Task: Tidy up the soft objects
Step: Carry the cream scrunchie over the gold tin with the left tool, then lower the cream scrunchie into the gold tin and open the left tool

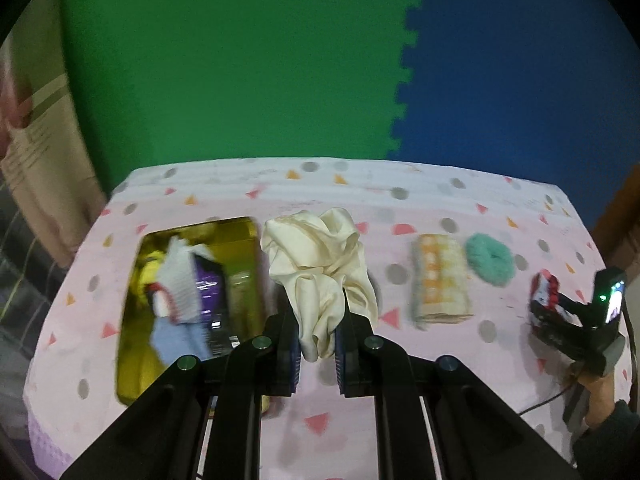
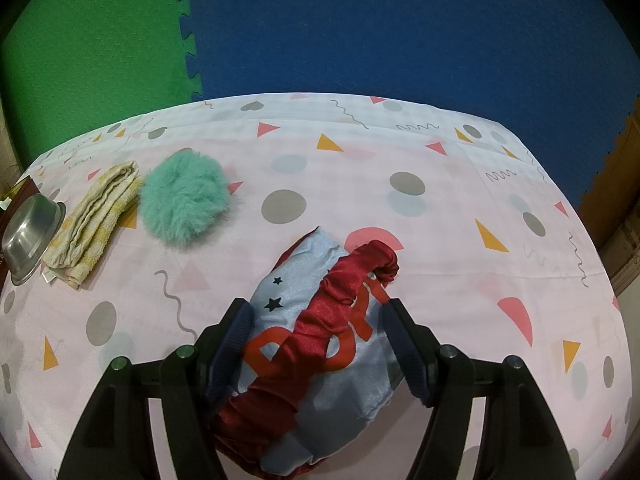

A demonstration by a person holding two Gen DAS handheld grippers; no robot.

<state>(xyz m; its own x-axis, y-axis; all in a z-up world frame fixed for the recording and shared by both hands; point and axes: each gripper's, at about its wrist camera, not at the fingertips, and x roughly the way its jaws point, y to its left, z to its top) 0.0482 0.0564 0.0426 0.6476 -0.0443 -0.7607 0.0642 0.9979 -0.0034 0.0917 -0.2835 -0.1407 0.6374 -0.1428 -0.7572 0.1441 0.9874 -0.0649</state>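
A crumpled cream cloth is pinched between the pads of the left gripper and is held up above the patterned tablecloth, its folds bunching upward from the jaws. Just to the left of it, a yellow tin box is seen on the cloth-covered table, already filled with soft items, among them a white-and-grey knitted piece and a pale blue fabric; their details are blurred. To the right of the cream cloth, a folded orange-checked towel is laid flat, and a teal fluffy scrunchie is placed just beside it. Farther right, the right gripper is seen low at the table with a red and pale item at its tips. In the right wrist view, a light blue pouch with red lettering, black stars and a gathered red band is bracketed by the right gripper, whose pads are closed against its sides while it rests on the tablecloth. A steel bowl is seen at the far left edge, touching the folded towel, with the scrunchie just beyond it.
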